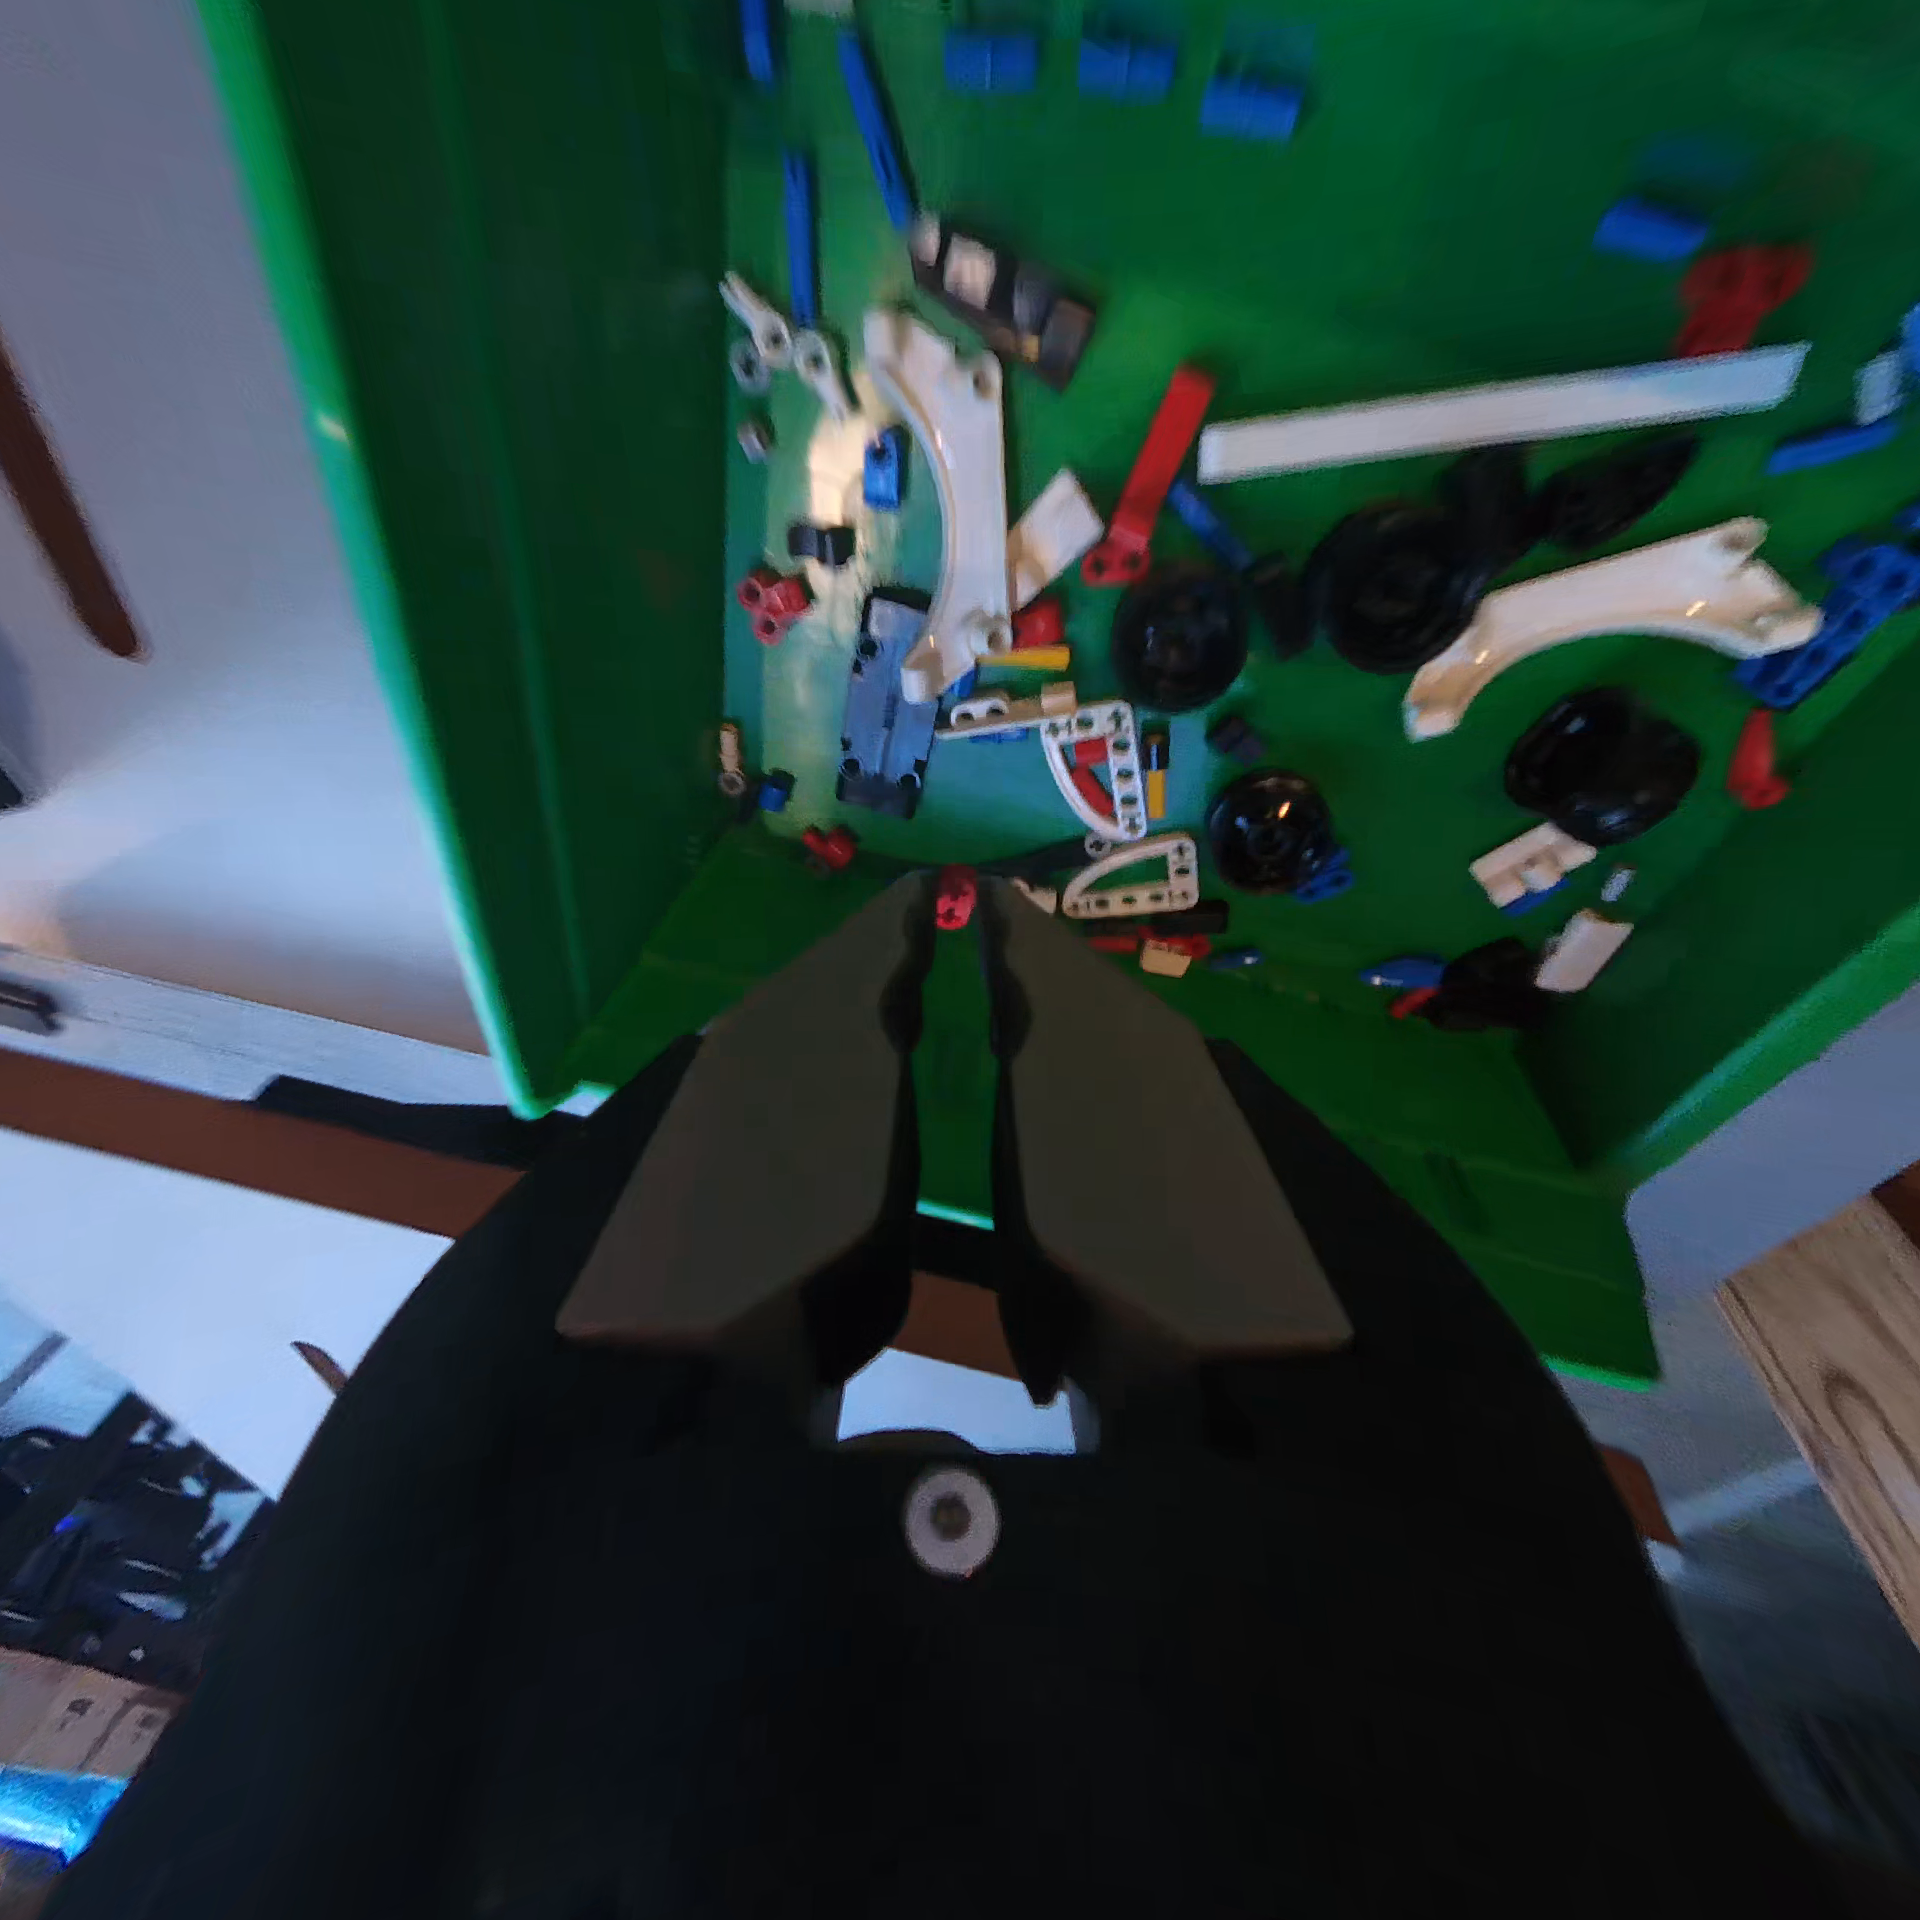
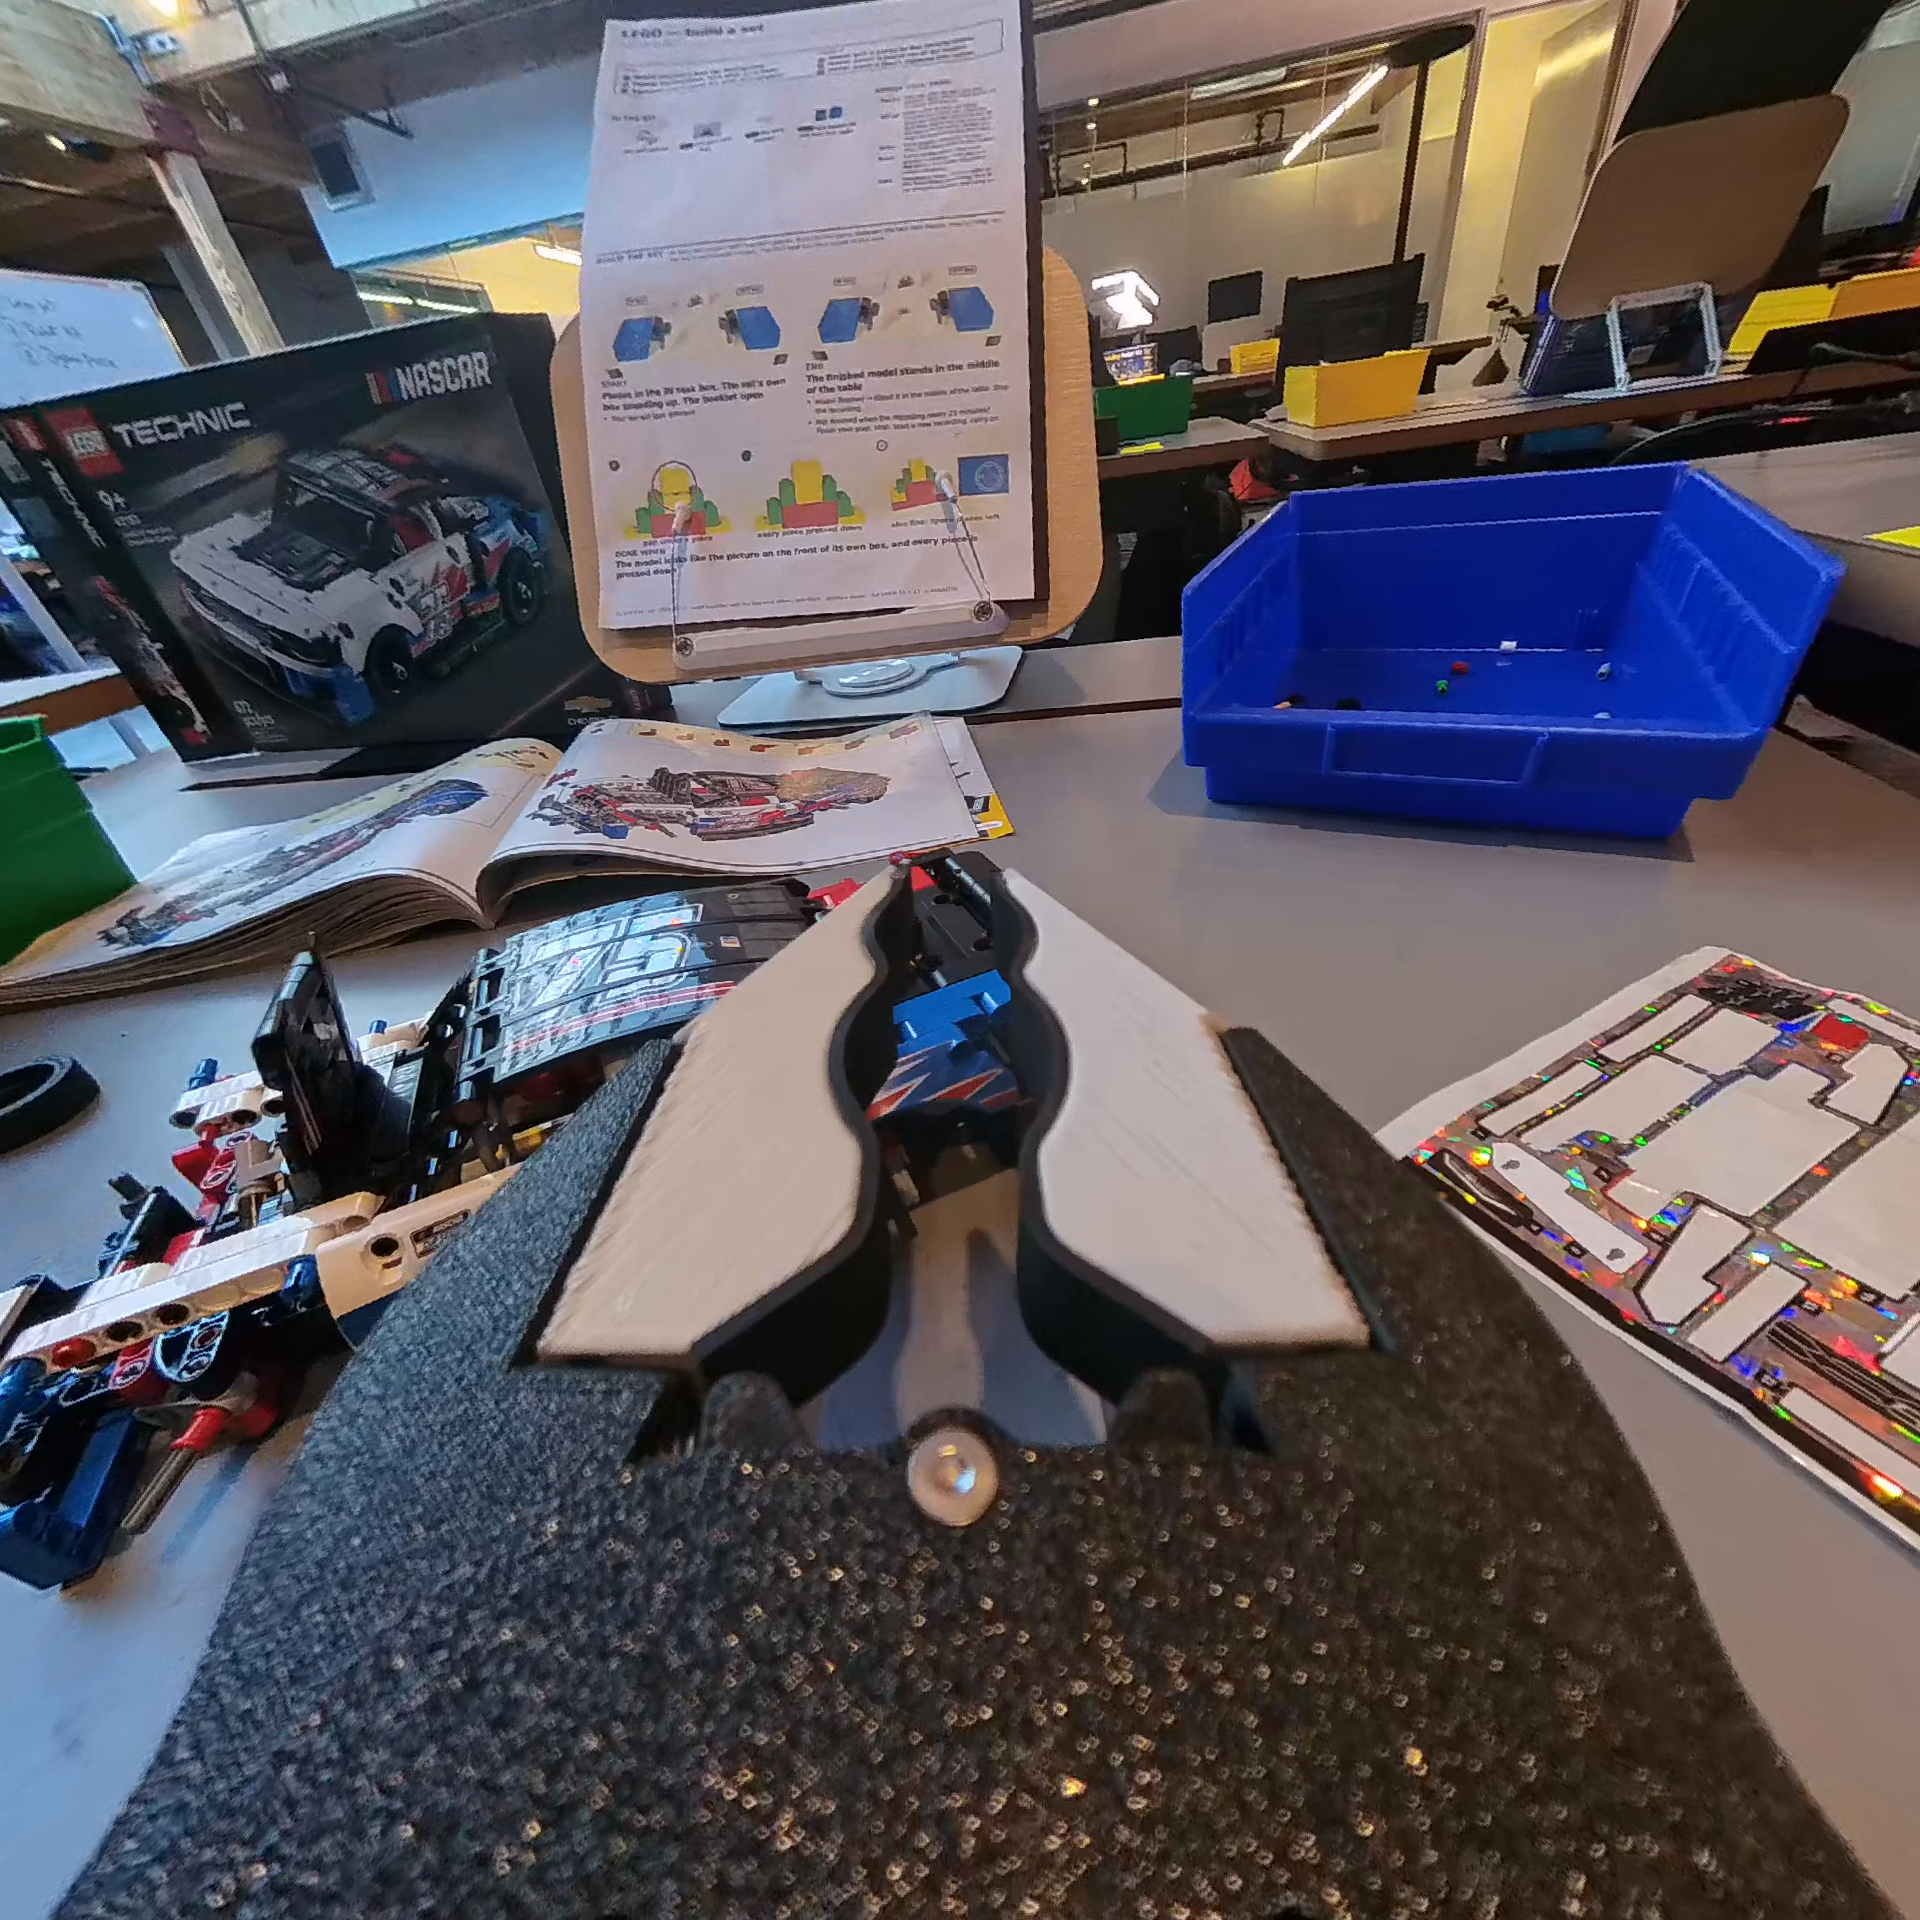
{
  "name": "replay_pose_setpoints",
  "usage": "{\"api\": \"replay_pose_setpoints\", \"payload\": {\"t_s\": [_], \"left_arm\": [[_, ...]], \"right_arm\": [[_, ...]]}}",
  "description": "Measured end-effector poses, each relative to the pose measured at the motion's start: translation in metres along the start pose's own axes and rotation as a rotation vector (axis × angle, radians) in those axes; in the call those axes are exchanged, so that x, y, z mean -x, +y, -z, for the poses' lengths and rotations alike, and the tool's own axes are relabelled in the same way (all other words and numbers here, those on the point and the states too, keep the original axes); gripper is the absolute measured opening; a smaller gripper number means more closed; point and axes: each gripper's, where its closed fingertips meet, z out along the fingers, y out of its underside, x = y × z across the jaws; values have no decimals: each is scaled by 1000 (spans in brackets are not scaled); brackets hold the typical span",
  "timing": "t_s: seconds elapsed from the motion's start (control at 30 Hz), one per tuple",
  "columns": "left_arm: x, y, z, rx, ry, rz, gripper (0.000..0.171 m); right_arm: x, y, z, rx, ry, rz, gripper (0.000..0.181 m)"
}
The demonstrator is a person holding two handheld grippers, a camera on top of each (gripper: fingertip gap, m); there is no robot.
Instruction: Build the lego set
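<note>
The left gripper [image 1: 956, 899] pinches a small red connector [image 1: 956, 900] between its fingertips, above the near wall of the green bin [image 1: 499, 520]; inside lie loose pieces: five black wheels, among them one [image 1: 1179, 636] near the middle, two white curved panels [image 1: 956, 499], a long white beam [image 1: 1496, 410], and blue, red and grey bits too blurred to count.

The right gripper [image 2: 951, 883] is closed around the black frame at the far end of the part-built car [image 2: 582, 997], its white fingers [image 2: 748, 1122] straddling blue bricks; the car lies on the desk just before the open instruction booklet [image 2: 520, 821].

Only the right wrist view shows the desk: one printed set box [image 2: 301, 540] at the far left, one instruction sheet [image 2: 810, 312] on a stand, one blue bin [image 2: 1475, 665] at the far right holding a few tiny pieces, one holographic sticker sheet [image 2: 1704, 1174] at the right edge, one loose black tyre [image 2: 42, 1091] at the left edge.
</note>
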Motion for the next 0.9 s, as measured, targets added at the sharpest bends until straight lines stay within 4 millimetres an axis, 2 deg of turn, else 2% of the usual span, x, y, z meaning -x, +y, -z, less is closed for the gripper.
{"api": "replay_pose_setpoints", "payload": {"t_s": [0.07,0.13,0.23,0.3,0.37,0.43,0.53,0.63,0.7,0.77,0.8,0.9], "left_arm": [[-8,-25,27,-113,-81,-25,3],[-29,-61,60,-266,-150,-62,3],[-82,-120,98,-449,-232,-173,4],[-118,-155,104,-511,-256,-238,4],[-157,-184,91,-520,-219,-304,4],[-191,-208,70,-518,-155,-368,4],[-218,-229,30,-472,-60,-402,4],[-230,-229,-1,-391,-24,-449,5],[-231,-225,-13,-344,-36,-483,5],[-232,-220,-22,-304,-33,-508,5],[-232,-219,-25,-295,-32,-508,12],[-235,-222,-24,-318,-12,-493,14]], "right_arm": [[1,0,0,0,1,11,14],[2,-1,0,-3,1,15,13],[1,-2,1,-7,3,10,13],[1,-2,1,-9,3,6,13],[1,-2,2,-10,3,6,13],[1,-4,2,-13,2,6,13],[1,-6,5,-23,-3,2,12],[0,-8,7,-33,-4,-9,12],[-2,-9,8,-39,-2,-17,12],[-4,-8,8,-38,-2,-25,12],[-4,-7,7,-35,-3,-29,12],[-2,-7,6,-31,-9,-31,12]]}}
